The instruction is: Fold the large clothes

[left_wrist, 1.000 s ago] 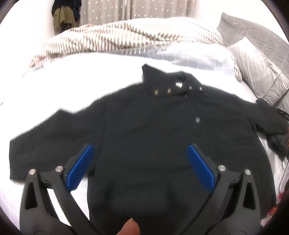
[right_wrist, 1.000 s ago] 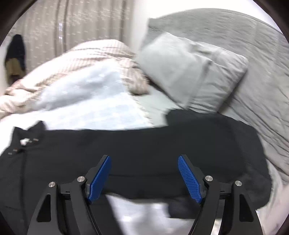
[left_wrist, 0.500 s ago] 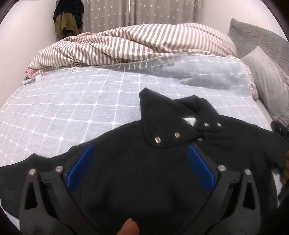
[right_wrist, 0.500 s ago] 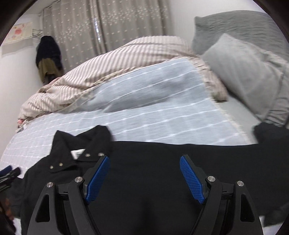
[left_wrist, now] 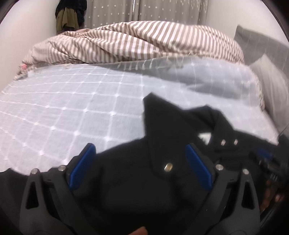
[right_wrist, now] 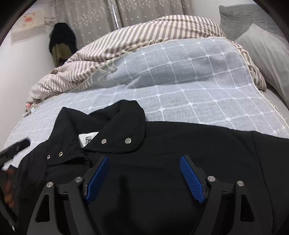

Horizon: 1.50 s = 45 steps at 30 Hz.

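A large black jacket [right_wrist: 180, 144] lies spread flat on the bed, collar [right_wrist: 124, 126] with metal snaps and a white label pointing to the far side. It also shows in the left wrist view [left_wrist: 126, 171]. My left gripper [left_wrist: 139, 162] is open and empty, low over the jacket's left shoulder next to the collar. My right gripper [right_wrist: 144, 173] is open and empty, low over the chest just right of the collar. The other gripper shows at the left edge of the right wrist view [right_wrist: 14, 150]. The jacket's hem and sleeves are out of view.
The bed has a grey-blue checked blanket [right_wrist: 189, 77]. A striped duvet [left_wrist: 135, 41] is bunched along the far side. Grey pillows [right_wrist: 261, 45] lie at the right. Curtains [right_wrist: 135, 10] and hanging clothes [right_wrist: 61, 43] are behind the bed.
Both grippers have moved forward and down toward the collar end of the jacket. The right gripper has swung left from the sleeve to the chest. Both stay open.
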Motion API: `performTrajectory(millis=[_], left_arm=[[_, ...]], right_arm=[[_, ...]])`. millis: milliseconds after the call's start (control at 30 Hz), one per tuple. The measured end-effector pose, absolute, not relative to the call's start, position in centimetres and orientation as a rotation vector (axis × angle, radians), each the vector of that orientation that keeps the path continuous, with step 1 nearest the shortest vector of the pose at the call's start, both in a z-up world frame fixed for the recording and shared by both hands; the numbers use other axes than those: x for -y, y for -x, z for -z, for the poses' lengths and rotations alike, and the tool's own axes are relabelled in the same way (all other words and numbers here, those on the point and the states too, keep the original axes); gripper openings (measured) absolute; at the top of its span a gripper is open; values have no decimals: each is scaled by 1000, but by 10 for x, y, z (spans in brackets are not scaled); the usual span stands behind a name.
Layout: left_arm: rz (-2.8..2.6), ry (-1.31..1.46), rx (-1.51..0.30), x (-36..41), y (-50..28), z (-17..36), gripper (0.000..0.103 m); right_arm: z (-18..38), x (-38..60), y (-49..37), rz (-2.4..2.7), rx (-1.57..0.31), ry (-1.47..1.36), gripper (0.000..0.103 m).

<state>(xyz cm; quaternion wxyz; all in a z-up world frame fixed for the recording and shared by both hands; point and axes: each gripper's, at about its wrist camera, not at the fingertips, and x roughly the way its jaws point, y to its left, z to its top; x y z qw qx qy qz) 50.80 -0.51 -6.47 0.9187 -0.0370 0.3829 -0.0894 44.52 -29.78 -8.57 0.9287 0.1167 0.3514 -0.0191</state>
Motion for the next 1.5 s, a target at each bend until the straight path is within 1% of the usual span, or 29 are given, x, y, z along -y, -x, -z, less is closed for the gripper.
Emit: performTrajectory(millis=[133, 233, 333, 433, 500, 533, 567, 600, 667, 700, 833, 867, 900, 1000, 1067, 1100, 1133, 1167, 1200, 1267, 1333, 1400, 1433, 1500], left_arm=[[215, 133, -814, 18, -540, 75, 92], [212, 188, -831, 23, -568, 88, 91], [188, 314, -846, 15, -589, 104, 91], [233, 412, -842, 16, -594, 121, 91], [222, 391, -842, 23, -592, 132, 89], [216, 368, -838, 27, -591, 133, 85], [222, 361, -837, 28, -591, 132, 77], [240, 367, -838, 28, -591, 130, 71], [264, 379, -826, 25, -588, 129, 54], [279, 371, -839, 25, -589, 131, 48], [340, 378, -854, 24, -587, 130, 14], [346, 351, -851, 25, -583, 126, 12], [347, 316, -846, 28, -580, 123, 11], [348, 243, -845, 33, -575, 117, 10], [351, 226, -848, 34, -574, 116, 9], [352, 224, -851, 34, -575, 117, 9], [353, 220, -851, 34, -575, 116, 9], [353, 218, -850, 34, -575, 115, 9], [352, 214, -849, 34, -575, 115, 9], [345, 203, -848, 34, -574, 114, 9], [322, 198, -861, 35, -577, 121, 10], [293, 210, -880, 33, -581, 131, 16], [284, 225, -880, 31, -582, 132, 21], [289, 263, -861, 24, -581, 128, 26]], right_arm=[[85, 324, -435, 26, -698, -335, 82], [89, 340, -432, 60, -698, -388, 82], [94, 351, -432, 74, -711, -430, 82], [94, 349, -431, 89, -719, -446, 81], [82, 337, -439, 88, -713, -416, 81], [74, 329, -448, 78, -711, -381, 81], [66, 320, -461, 70, -713, -333, 81], [58, 312, -475, 62, -711, -279, 81], [49, 298, -504, 38, -696, -176, 81], [48, 291, -523, 28, -703, -127, 80], [64, 283, -578, 50, -749, -2, 70], [72, 286, -592, 47, -775, -23, 69], [82, 292, -606, 29, -807, -82, 68], [102, 304, -628, -54, -848, -262, 58], [110, 301, -631, -128, -847, -334, 49], [115, 294, -633, -144, -868, -319, 44], [119, 285, -633, -121, -892, -255, 23], [120, 277, -631, -93, -899, -184, 14], [118, 274, -627, -83, -882, -168, 11], [95, 283, -598, -7, -722, -231, 8], [85, 300, -578, 130, -623, -260, 7], [99, 304, -585, 186, -676, -240, 7], [117, 305, -597, 186, -759, -250, 8], [131, 309, -606, 170, -811, -291, 11]])
